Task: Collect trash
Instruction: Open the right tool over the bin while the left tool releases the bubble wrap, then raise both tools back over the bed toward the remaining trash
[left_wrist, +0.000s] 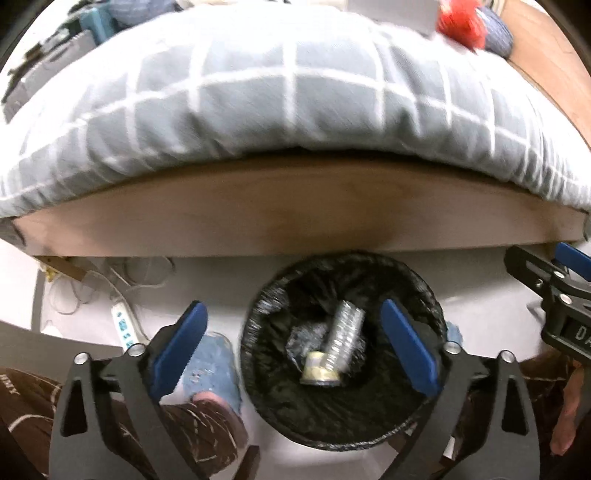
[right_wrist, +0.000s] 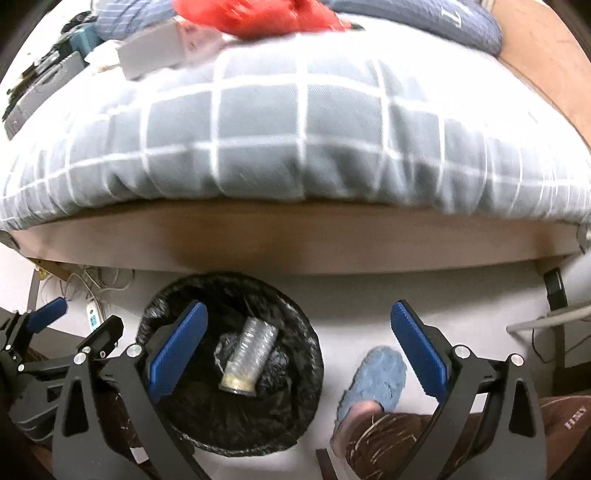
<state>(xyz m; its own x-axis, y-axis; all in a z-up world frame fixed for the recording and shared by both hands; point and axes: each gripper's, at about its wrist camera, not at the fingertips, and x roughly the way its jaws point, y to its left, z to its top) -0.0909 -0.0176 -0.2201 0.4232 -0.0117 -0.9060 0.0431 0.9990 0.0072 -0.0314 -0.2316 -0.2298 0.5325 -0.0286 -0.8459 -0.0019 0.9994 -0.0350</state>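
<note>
Clear bottle (right_wrist: 251, 356) lies inside black-lined bin (right_wrist: 303, 413).

From my left wrist view, the lined trash bin (left_wrist: 343, 354) sits at six o'clock on the floor, just in front of the bed frame (left_wrist: 295, 218). In it lie a plastic bottle (left_wrist: 341, 336) and, I think, a crumpled wrapper (left_wrist: 301, 339) at its nine o'clock. The quilt (left_wrist: 280, 92) lies on the bed at twelve. A power strip (left_wrist: 123, 323) lies at eight o'clock, left of the bin. A slippered foot (left_wrist: 214, 373) stands just left of the bin.
</note>
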